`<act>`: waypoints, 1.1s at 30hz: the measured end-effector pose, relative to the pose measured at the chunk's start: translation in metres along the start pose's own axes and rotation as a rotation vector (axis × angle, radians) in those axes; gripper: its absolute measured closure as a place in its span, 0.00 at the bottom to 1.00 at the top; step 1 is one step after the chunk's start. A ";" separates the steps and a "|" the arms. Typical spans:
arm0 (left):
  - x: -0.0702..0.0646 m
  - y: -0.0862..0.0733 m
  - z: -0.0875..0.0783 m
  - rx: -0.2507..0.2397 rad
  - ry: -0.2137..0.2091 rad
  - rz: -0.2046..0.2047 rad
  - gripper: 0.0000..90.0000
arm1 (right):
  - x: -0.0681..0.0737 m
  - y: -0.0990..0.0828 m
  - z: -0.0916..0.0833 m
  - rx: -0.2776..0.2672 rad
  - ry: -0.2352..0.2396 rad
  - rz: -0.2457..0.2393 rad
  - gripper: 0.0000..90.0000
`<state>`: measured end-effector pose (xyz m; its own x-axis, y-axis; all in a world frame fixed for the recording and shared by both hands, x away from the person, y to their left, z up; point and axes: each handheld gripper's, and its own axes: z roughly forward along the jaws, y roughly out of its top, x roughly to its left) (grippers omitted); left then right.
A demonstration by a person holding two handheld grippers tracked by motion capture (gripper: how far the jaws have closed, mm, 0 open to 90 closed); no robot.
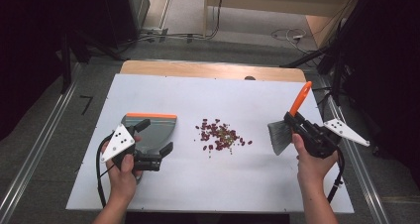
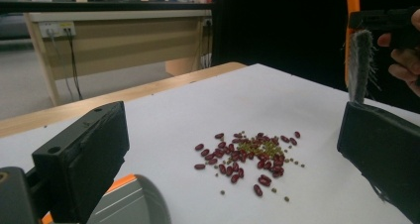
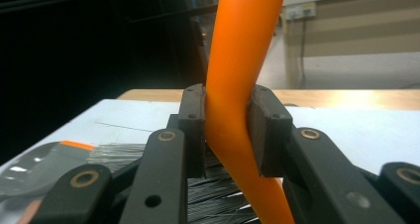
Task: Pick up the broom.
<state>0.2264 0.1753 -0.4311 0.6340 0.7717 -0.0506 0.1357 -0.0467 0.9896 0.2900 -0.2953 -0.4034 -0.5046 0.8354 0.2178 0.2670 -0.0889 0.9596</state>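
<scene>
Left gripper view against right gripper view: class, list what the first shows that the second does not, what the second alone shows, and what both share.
Left gripper view alone: the pile of red and green beans on the white sheet, seen between the left gripper's wide-open jaws, and the brush's grey bristles upright.

Right gripper view alone: the right gripper shut on the brush's orange handle, clamped from both sides.

Both share: the brush, the grey dustpan with its orange edge, the white sheet and the wooden table edge.

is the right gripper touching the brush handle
Touching. In the right gripper view, the right gripper has both black jaws pressed flat against the orange brush handle, with no gap on either side.
</scene>
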 end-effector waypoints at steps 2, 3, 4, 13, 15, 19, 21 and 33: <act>-0.001 0.001 0.002 0.001 -0.004 0.002 0.00 | 0.004 0.001 0.002 -0.002 0.007 -0.006 0.77; -0.002 0.003 0.005 -0.001 -0.007 0.003 0.00 | 0.007 0.003 0.004 -0.003 0.018 -0.006 0.77; -0.004 0.004 0.007 -0.005 -0.010 0.001 0.00 | 0.011 0.004 0.006 -0.004 0.031 -0.006 0.77; -0.012 0.013 0.030 -0.025 -0.043 -0.020 0.00 | 0.040 0.013 0.021 -0.012 0.122 -0.028 0.77; -0.016 0.013 0.036 -0.020 -0.051 -0.017 0.00 | 0.044 0.012 0.022 -0.010 0.133 -0.031 0.77; -0.024 0.011 0.046 -0.009 -0.076 -0.007 0.00 | 0.052 0.008 0.024 0.002 0.150 -0.047 0.77; -0.027 0.011 0.049 -0.010 -0.094 -0.016 0.00 | 0.055 0.006 0.025 0.008 0.159 -0.052 0.77; -0.048 0.006 0.064 0.013 -0.172 -0.026 0.00 | 0.074 -0.007 0.033 0.033 0.200 -0.046 0.77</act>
<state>0.2456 0.0972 -0.4312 0.7509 0.6529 -0.0993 0.1626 -0.0370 0.9860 0.2780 -0.2153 -0.3998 -0.6689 0.7136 0.2080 0.2653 -0.0322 0.9636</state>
